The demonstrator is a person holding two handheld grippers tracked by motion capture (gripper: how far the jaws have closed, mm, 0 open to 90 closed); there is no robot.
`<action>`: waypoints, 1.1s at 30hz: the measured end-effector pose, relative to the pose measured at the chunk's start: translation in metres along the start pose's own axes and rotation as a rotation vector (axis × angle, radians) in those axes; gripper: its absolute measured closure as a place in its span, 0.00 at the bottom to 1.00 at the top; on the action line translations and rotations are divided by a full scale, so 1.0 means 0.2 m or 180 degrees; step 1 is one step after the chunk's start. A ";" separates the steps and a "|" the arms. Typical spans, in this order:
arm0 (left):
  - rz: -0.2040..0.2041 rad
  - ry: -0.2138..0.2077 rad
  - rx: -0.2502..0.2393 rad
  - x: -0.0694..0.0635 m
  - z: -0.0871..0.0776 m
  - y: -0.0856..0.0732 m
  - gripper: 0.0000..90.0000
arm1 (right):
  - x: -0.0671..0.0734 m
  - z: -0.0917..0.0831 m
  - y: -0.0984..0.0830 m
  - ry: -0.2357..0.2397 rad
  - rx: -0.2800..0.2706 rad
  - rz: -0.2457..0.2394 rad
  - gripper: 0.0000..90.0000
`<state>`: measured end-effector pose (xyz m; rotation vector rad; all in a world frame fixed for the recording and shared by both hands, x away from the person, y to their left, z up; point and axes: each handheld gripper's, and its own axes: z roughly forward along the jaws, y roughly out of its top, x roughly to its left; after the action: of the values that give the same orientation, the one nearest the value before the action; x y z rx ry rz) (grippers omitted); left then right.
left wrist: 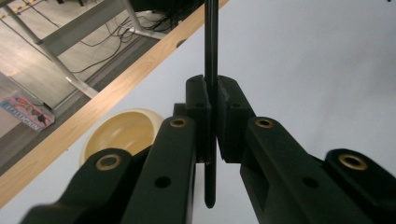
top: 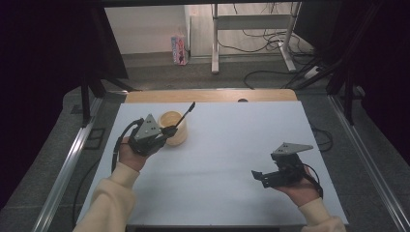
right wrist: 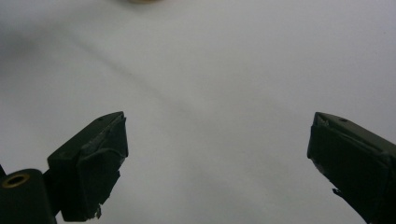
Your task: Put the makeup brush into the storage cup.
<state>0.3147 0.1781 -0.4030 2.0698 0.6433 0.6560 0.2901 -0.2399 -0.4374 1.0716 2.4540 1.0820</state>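
Partly hidden — black rod (left wrist: 210, 42) clamped inside left claw (left wrist: 211, 116).

Upper end of the thin black stick (left wrist: 211, 42) cut off; cream bowl (left wrist: 122, 133) half hidden behind the left gripper (left wrist: 212, 114).

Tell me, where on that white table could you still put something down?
Nearly anywhere. The white table lies bare between the left gripper and the right gripper, and along its far right side up to the wooden edge. It is crowded only at the far left, where the left gripper holds a black stick beside the yellow bowl.
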 end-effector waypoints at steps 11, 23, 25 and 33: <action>-0.0106 0.0026 -0.0028 0.04 0.02 -0.01 0.95 | 0.00 0.00 0.00 0.0000 0.0012 -0.0021 0.06; -0.0153 0.0086 -0.0094 0.07 0.05 0.01 0.95 | 0.00 0.01 0.00 -0.0001 0.0025 -0.0032 0.07; -0.0155 0.0107 -0.0112 0.08 0.05 0.02 0.95 | 0.01 0.01 0.00 -0.0007 0.0032 -0.0037 0.07; -0.0213 0.0151 -0.0138 0.11 0.07 0.02 0.95 | 0.01 0.01 0.00 -0.0001 0.0043 -0.0046 0.07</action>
<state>0.3409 0.1821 -0.4031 1.9890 0.7162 0.6766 0.2898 -0.2379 -0.4394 1.0561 2.4685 1.0623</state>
